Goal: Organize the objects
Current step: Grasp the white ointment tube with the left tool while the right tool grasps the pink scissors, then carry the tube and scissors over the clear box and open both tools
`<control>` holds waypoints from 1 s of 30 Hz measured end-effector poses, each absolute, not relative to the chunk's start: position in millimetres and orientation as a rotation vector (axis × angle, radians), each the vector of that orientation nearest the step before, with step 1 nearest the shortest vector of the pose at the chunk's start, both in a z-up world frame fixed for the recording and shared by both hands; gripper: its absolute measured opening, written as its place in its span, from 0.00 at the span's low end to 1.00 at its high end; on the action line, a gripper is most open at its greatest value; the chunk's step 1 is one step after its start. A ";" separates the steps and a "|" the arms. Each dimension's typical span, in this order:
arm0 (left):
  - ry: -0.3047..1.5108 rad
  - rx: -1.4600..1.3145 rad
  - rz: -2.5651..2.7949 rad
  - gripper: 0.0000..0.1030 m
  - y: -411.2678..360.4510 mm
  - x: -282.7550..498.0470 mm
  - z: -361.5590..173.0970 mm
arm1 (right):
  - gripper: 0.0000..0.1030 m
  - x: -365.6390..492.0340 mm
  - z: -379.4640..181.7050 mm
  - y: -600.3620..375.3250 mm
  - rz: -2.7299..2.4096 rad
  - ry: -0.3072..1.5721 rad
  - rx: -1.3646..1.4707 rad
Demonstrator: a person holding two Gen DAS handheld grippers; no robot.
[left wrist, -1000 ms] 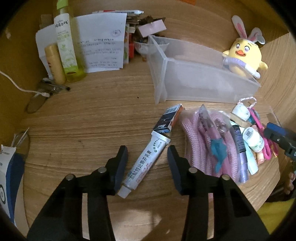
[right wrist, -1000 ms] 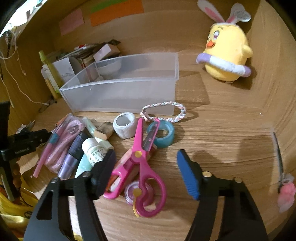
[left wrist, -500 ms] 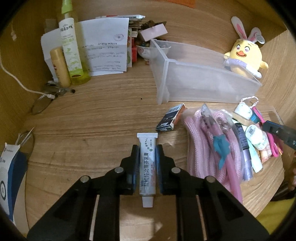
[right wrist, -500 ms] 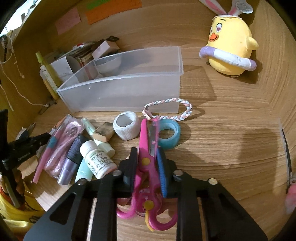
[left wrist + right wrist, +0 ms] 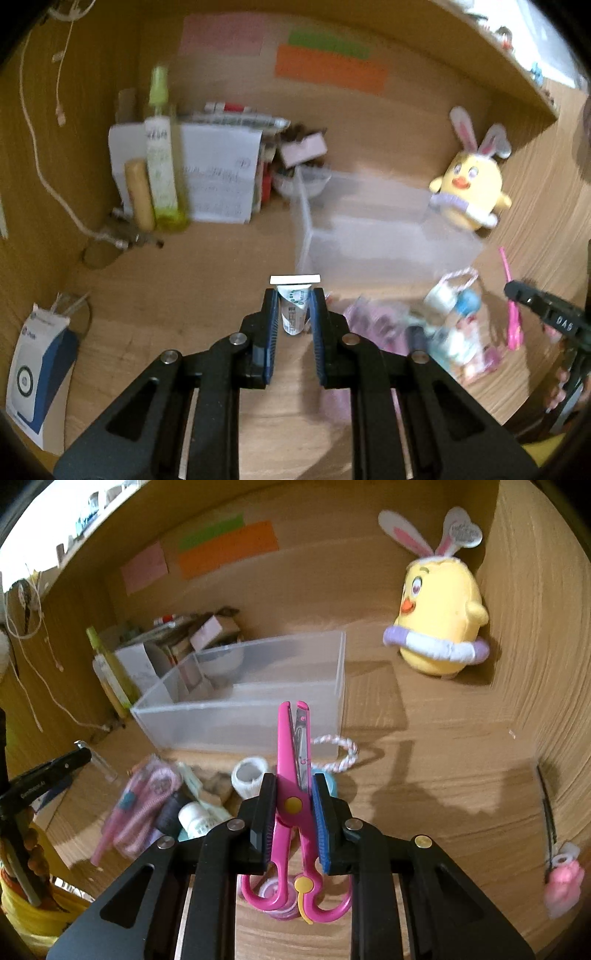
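My left gripper is shut on a white ointment tube, held off the desk with its flat crimped end pointing away from me. My right gripper is shut on pink scissors, gripped at the yellow pivot, blades pointing forward, handles hanging below the fingers. A clear plastic bin stands just beyond the scissor tips; in the left wrist view the bin is ahead and to the right. A pile of small items lies on the desk in front of the bin. The right gripper also shows at the right edge.
A yellow plush chick sits in the back right corner. A green spray bottle, papers and boxes stand at the back left. A white and blue carton is at the left. A pink hair clip lies at the right.
Both grippers closed, the left on the tube and the right on the scissors. Both then rose, lifting their objects off the desk and tilting the views up toward the back wall.
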State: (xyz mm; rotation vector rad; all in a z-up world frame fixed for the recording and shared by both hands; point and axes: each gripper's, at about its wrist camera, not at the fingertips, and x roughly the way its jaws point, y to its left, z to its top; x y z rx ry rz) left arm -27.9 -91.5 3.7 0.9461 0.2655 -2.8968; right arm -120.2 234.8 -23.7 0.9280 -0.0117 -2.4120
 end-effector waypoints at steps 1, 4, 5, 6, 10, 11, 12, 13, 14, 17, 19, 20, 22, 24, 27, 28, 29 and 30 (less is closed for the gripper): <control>0.268 0.927 -2.907 0.16 -89.6 -29.0 7.5 | 0.17 -120.7 -20.4 236.1 -2.415 -0.019 0.914; 0.267 0.874 -2.942 0.16 -83.4 -35.0 20.9 | 0.17 -122.3 -10.7 237.8 -2.434 -0.023 0.874; 0.265 0.856 -2.955 0.16 -81.1 -38.7 26.3 | 0.17 -123.5 -5.7 238.5 -2.438 -0.029 0.855; 0.264 0.845 -2.963 0.15 -79.9 -40.4 30.0 | 0.17 -124.7 -1.1 239.2 -2.439 -0.034 0.840; 0.248 0.801 -2.996 0.15 -73.4 -51.9 44.9 | 0.17 -131.9 15.7 238.8 -2.452 -0.037 0.781; 0.240 0.790 -3.001 0.15 -71.6 -55.4 48.5 | 0.17 -134.8 20.2 237.6 -2.452 -0.038 0.767; 0.233 0.779 -3.008 0.15 -69.9 -58.8 51.8 | 0.17 -137.6 23.8 236.7 -2.452 -0.038 0.754; 0.228 0.771 -3.014 0.15 -68.4 -60.6 54.1 | 0.17 -140.2 27.0 235.2 -2.457 -0.035 0.740; 0.222 0.765 -3.018 0.15 -66.8 -63.2 56.3 | 0.17 -143.1 30.5 233.5 -2.460 -0.034 0.726; 0.197 0.749 -3.023 0.15 -62.3 -73.1 60.6 | 0.17 -152.9 37.3 228.3 -2.457 -0.034 0.701; 0.186 0.762 -3.013 0.15 -61.1 -83.1 59.8 | 0.17 -158.0 41.1 223.9 -2.464 -0.022 0.680; 0.188 0.771 -3.012 0.15 -60.8 -87.2 58.6 | 0.17 -160.6 43.6 220.5 -2.466 -0.015 0.664; 0.191 0.799 -3.007 0.15 -61.1 -96.6 54.5 | 0.17 -163.6 47.0 214.1 -2.477 0.003 0.631; 0.190 0.832 -3.000 0.15 -61.6 -107.0 49.3 | 0.16 -165.5 48.7 205.2 -2.492 0.039 0.597; 0.196 0.875 -2.993 0.15 -63.4 -119.5 41.2 | 0.17 -172.0 45.4 192.6 -2.496 0.081 0.583; 0.200 0.890 -2.992 0.15 -64.5 -123.3 38.4 | 0.16 -175.5 42.8 188.9 -2.496 0.091 0.588; 0.203 0.902 -2.991 0.15 -65.4 -126.3 36.1 | 0.16 -180.2 39.5 185.6 -2.495 0.098 0.599; 0.207 0.915 -2.989 0.15 -66.4 -129.3 33.8 | 0.17 -185.6 36.2 183.4 -2.494 0.099 0.612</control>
